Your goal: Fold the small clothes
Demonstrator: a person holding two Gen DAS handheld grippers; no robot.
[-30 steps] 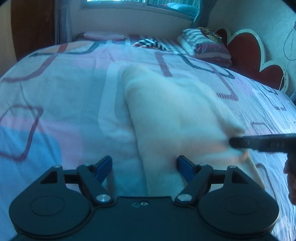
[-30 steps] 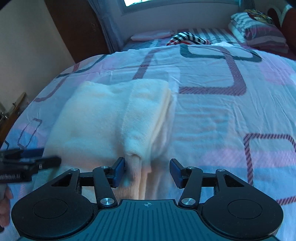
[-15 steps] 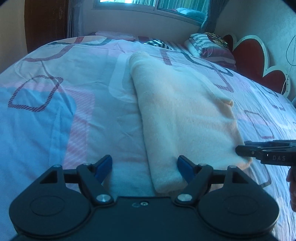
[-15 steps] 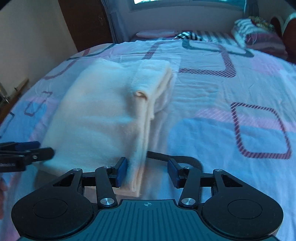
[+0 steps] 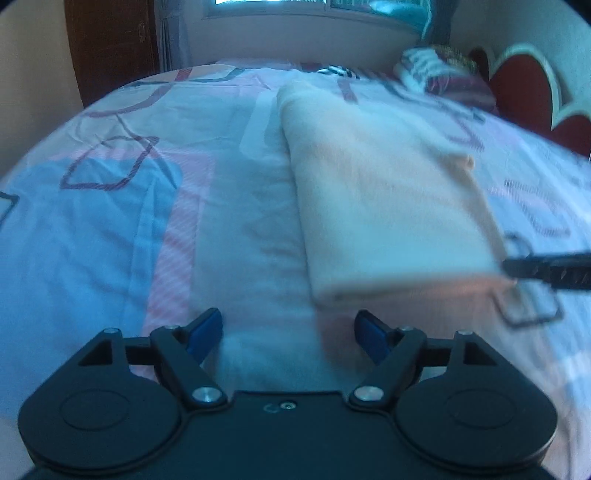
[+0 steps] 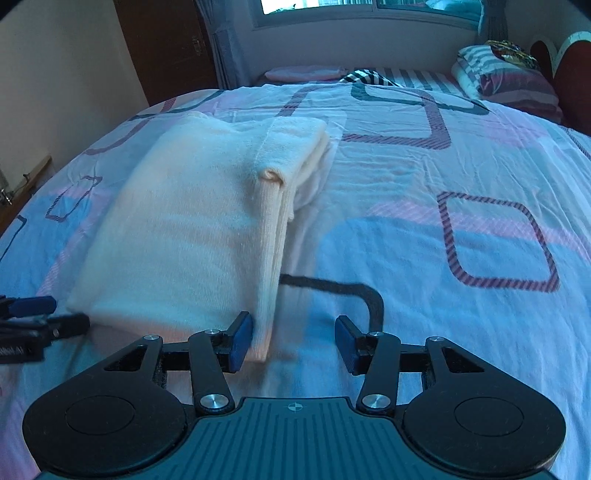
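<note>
Both claws are backing away toward the bed's near edge, leaving the folded cream garment (image 6: 192, 229) lying flat on the patterned bedsheet (image 6: 424, 229). Left claw (image 5: 288, 332) is gaping wide and empty, while the right claw (image 6: 293, 341) is standing half open around the garment's near corner without pinching it, probably just released.

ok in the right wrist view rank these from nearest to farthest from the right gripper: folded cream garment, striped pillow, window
1. Folded cream garment, just ahead-left of the right gripper, its near corner beside the left finger.
2. Striped pillow, far right at the headboard end.
3. Window, on the back wall, beyond the bed.
</note>
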